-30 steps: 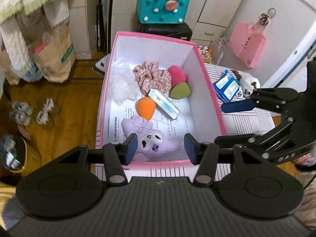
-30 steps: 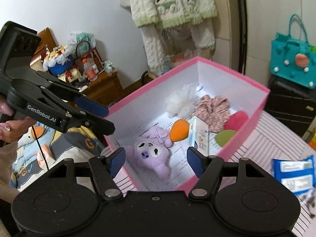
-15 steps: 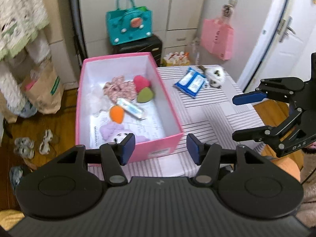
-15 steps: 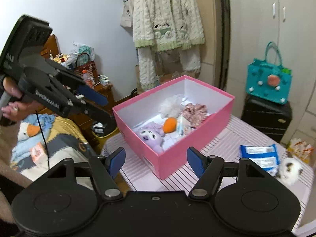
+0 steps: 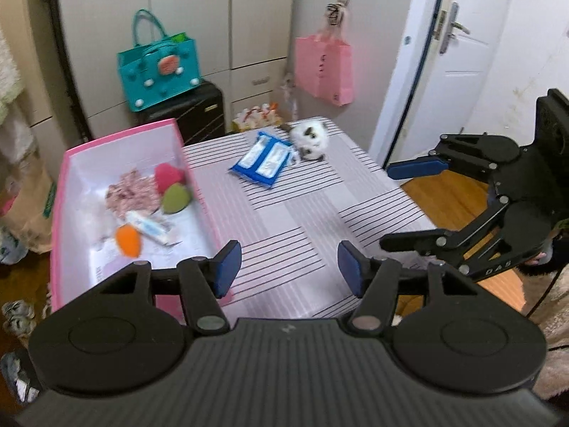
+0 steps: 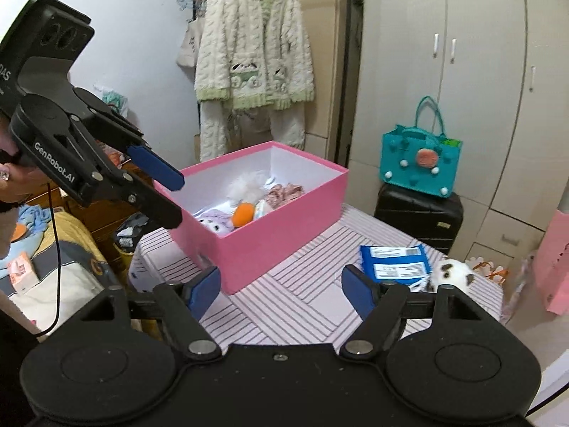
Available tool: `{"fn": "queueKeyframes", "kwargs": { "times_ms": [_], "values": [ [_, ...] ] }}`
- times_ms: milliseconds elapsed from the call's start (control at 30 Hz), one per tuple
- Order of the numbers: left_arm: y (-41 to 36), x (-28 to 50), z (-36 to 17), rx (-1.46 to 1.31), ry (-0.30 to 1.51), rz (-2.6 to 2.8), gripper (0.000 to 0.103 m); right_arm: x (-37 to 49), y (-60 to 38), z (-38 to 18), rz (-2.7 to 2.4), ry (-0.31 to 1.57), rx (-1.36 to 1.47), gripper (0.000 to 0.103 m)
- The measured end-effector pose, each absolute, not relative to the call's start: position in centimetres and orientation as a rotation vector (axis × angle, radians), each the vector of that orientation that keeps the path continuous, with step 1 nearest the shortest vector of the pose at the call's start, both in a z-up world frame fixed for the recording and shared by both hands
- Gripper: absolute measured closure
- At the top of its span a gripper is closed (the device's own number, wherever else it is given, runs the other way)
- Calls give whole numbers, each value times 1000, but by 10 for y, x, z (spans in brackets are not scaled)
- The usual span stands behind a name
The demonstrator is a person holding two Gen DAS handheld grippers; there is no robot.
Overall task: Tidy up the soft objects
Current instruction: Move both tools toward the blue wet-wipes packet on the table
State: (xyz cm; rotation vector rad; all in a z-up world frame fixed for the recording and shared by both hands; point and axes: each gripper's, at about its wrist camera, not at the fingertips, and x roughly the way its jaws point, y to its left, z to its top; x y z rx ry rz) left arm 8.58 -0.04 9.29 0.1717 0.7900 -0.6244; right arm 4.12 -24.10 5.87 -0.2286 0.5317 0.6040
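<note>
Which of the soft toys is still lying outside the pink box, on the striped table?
The white plush with dark patches: it lies on the striped table beside the blue packet, while the purple plush is inside the pink box.

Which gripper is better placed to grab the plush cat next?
Right, probably. The plush cat lies just beyond the right gripper, by its right-side finger. The left gripper hovers near the pink box, farther off. Both are empty, jaws opening.
</note>
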Motion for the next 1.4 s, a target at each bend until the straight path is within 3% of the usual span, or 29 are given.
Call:
{"fn": "queueKeyframes", "kwargs": {
  "times_ms": [700,933,1400],
  "values": [
    [-98,185,36,241,873,-623,41,138,-296,-25,548,520,-94,20],
    [-132,232,14,329,969,-603,41,184,-290,-56,545,581,-68,20],
    [-157,311,-18,455,989,-663,41,246,-288,-84,570,715,6,20]
  ]
}}
